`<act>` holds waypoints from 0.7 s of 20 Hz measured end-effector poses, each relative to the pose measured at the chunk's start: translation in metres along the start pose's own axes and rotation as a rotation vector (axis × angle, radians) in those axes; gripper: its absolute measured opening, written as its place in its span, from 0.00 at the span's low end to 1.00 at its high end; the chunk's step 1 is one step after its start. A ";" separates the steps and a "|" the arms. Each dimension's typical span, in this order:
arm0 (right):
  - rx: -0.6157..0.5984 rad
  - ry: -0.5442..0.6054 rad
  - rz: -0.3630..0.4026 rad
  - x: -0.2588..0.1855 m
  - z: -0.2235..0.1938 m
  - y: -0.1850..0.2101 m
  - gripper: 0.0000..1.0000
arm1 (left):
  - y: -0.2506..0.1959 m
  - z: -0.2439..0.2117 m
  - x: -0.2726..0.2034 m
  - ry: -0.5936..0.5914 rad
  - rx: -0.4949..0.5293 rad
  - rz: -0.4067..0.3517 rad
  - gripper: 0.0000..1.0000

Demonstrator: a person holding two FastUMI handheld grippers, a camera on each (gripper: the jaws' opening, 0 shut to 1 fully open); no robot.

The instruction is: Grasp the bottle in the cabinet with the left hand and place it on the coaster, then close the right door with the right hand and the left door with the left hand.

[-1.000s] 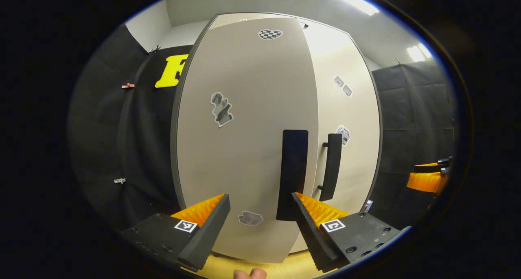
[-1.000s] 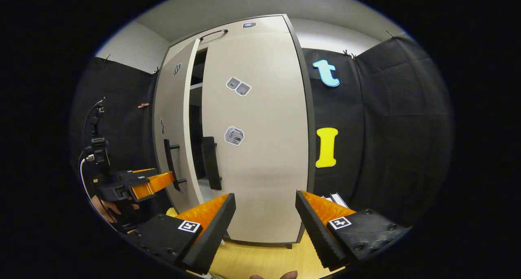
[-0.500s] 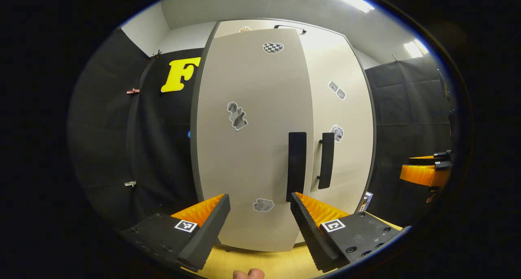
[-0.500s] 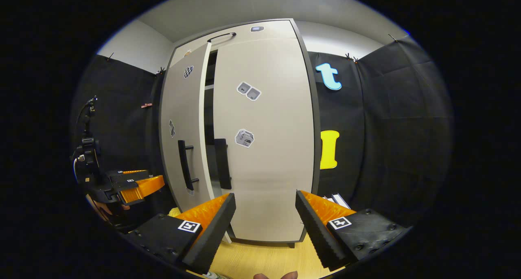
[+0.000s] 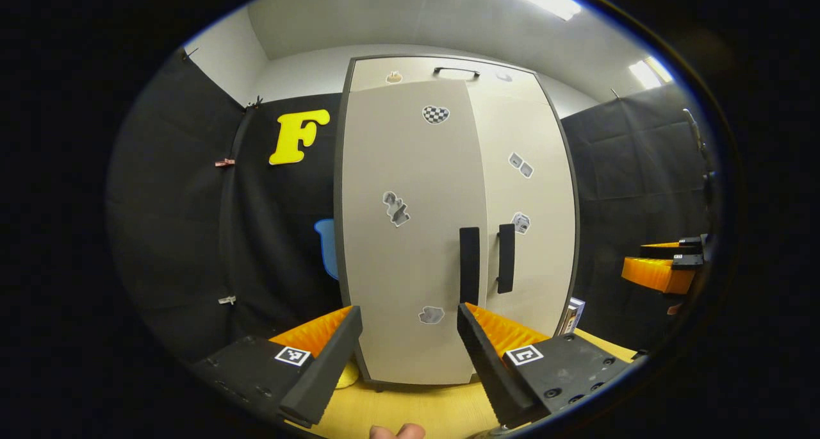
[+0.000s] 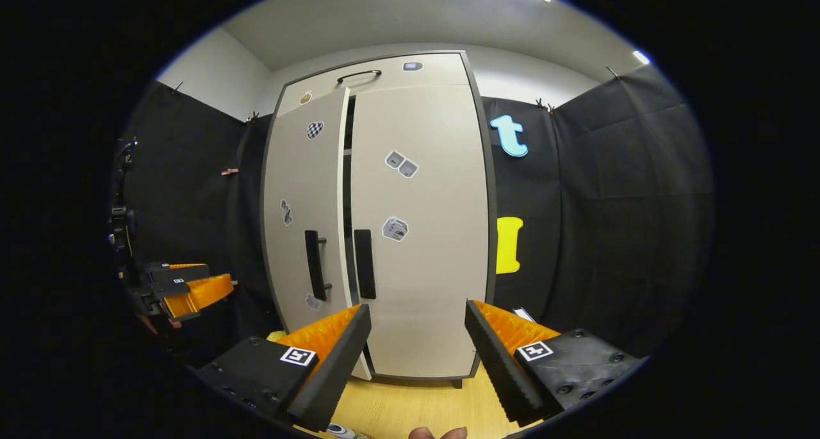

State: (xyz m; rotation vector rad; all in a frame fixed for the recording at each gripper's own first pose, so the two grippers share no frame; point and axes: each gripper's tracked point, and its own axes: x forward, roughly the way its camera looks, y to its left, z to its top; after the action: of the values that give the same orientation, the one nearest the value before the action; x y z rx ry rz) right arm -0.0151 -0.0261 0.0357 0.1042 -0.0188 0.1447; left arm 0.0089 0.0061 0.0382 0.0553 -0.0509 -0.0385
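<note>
We held the left tool (image 5: 409,336) and right tool (image 6: 416,339) open and empty in front of the cabinet (image 6: 423,247). Its right door (image 6: 426,234) sat shut; the left door (image 6: 304,215) stood slightly ajar. We couldn't locate the bottle.

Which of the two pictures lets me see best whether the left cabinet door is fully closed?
The right gripper view. It looks at the left door at an angle, so a dark gap shows between it and the right door: not fully shut. The left gripper view faces the left door straight on, and there the gap can hardly be made out.
</note>
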 end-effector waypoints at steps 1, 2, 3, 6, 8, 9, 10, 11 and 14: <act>0.003 -0.004 -0.002 -0.003 0.001 0.001 0.98 | 0.002 0.001 -0.007 0.001 0.004 0.006 0.93; 0.006 -0.008 -0.005 -0.007 0.003 0.002 0.98 | 0.003 0.001 -0.011 0.004 0.006 0.012 0.95; 0.009 -0.010 -0.006 -0.010 0.004 0.003 0.98 | 0.004 0.001 -0.016 0.004 0.006 0.015 0.95; 0.006 -0.016 -0.008 -0.019 0.006 0.007 0.98 | 0.006 0.005 -0.031 -0.005 0.000 0.018 0.95; 0.000 -0.022 -0.013 -0.024 0.008 0.008 0.98 | 0.007 0.007 -0.040 -0.007 0.000 0.021 0.95; -0.001 -0.028 -0.012 -0.026 0.009 0.009 0.98 | 0.007 0.007 -0.044 -0.007 0.003 0.021 0.95; 0.001 -0.032 -0.008 -0.028 0.011 0.011 0.98 | 0.007 0.007 -0.047 -0.005 0.004 0.022 0.95; 0.003 -0.035 -0.006 -0.030 0.012 0.011 0.98 | 0.008 0.008 -0.051 -0.005 0.004 0.024 0.95; -0.001 -0.040 -0.005 -0.034 0.014 0.012 0.98 | 0.013 0.011 -0.061 -0.010 -0.004 0.036 0.95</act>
State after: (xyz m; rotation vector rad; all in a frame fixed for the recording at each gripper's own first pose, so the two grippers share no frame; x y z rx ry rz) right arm -0.0508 -0.0203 0.0503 0.1058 -0.0584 0.1380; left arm -0.0517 0.0212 0.0467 0.0502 -0.0617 -0.0028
